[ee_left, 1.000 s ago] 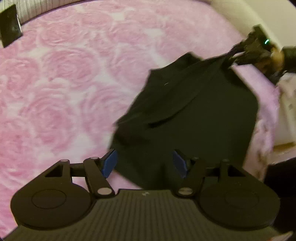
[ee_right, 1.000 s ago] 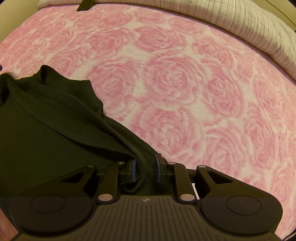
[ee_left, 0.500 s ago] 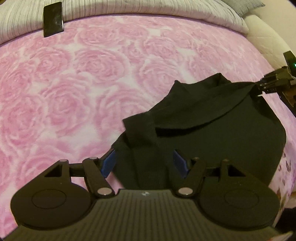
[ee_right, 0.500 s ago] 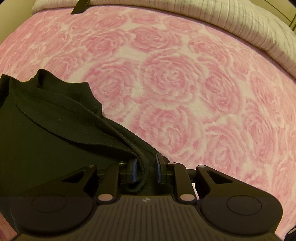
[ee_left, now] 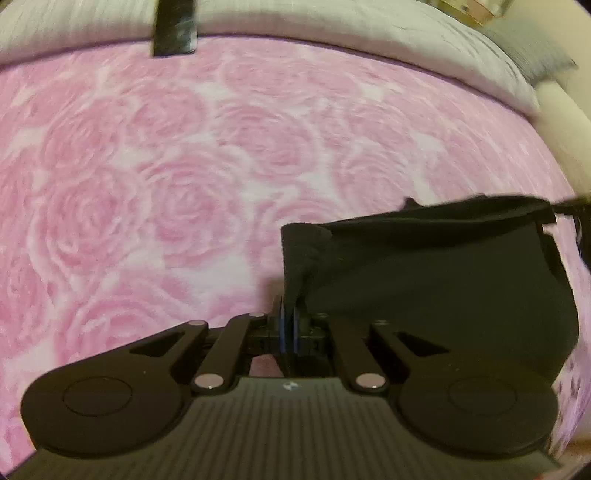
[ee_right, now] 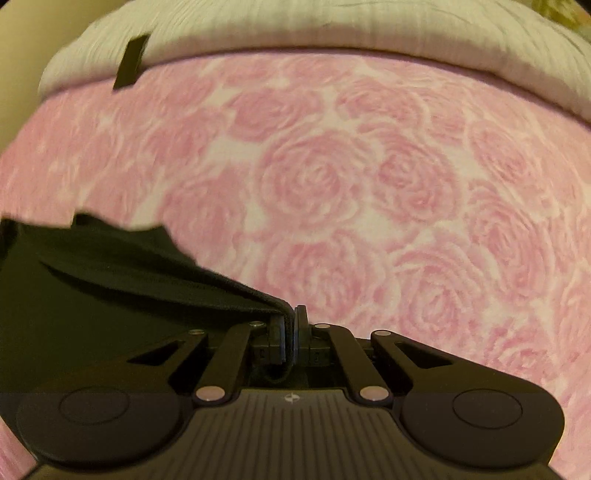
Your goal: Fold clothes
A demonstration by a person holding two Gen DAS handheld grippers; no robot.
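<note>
Since a second ago left gripper [ee_left: 289,325] has clamped black garment [ee_left: 443,280] | right gripper [ee_right: 290,332] pinches opposite corner | cloth stretched taut above pink blanket [ee_left: 184,184], ready for folding

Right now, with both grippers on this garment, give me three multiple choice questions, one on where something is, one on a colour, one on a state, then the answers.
1. Where does the dark flat rectangular object lie?
A. on the striped grey bedding at the far edge
B. on the garment
C. between the left gripper's fingers

2. What colour is the garment?
A. white
B. black
C. red

3. How does the left gripper stand?
A. wide open above the blanket
B. shut on nothing
C. shut on the garment

Answers:
1 A: it sits on the striped grey bedding, beyond the pink rose blanket.
2 B: the cloth reads black in both views.
3 C: a fold of cloth is pinched between its blue pads; the right gripper also clamps an edge.
</note>
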